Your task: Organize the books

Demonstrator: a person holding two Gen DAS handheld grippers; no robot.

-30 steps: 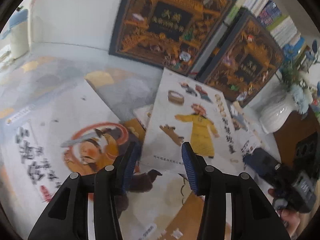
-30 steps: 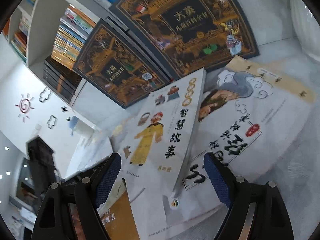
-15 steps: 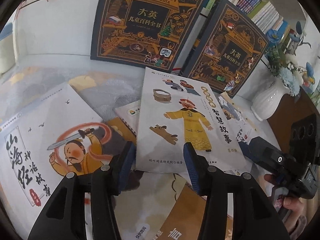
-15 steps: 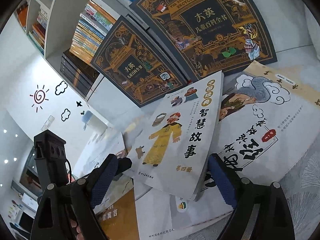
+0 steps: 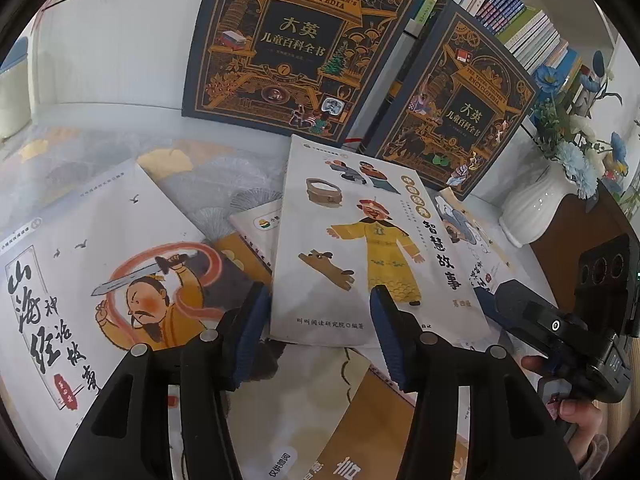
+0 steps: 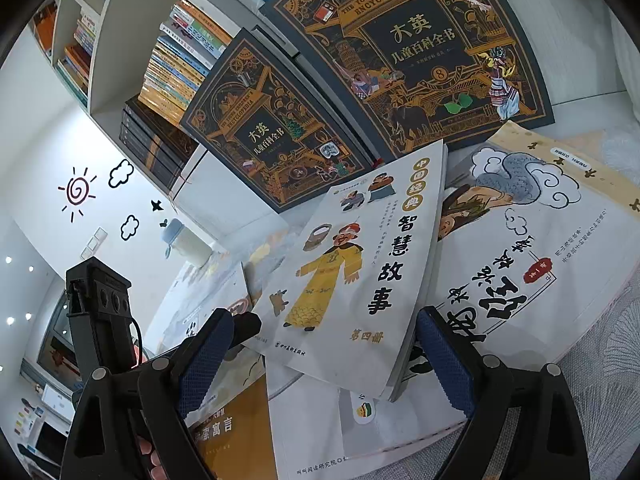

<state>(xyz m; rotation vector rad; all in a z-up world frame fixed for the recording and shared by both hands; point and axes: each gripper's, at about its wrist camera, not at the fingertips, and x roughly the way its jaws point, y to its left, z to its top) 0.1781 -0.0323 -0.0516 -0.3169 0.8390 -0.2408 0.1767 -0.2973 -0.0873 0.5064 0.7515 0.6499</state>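
Left wrist view: two dark encyclopedia volumes (image 5: 296, 44) lean far behind scattered picture books; the yellow-robed book (image 5: 360, 248) lies topmost, its near edge just beyond the left gripper (image 5: 320, 332), fingers just widening, empty. Right gripper (image 6: 328, 364) gapes wide before it, empty.

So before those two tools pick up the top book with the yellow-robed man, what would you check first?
1. White paperback with the yellow-robed man lies uppermost on the pile: ok.
2. Left gripper, jaws just opening, nothing between them, near the book's lower edge: ok.
3. Right gripper, jaws wide, straddling the book's corner without pressing it: ok.
4. The two dark encyclopedia volumes lean steady behind: ok.
5. White ribbed vase with blue flowers stands apart from the pile: ok.
6. Whether the book is free of those under it: cannot tell.
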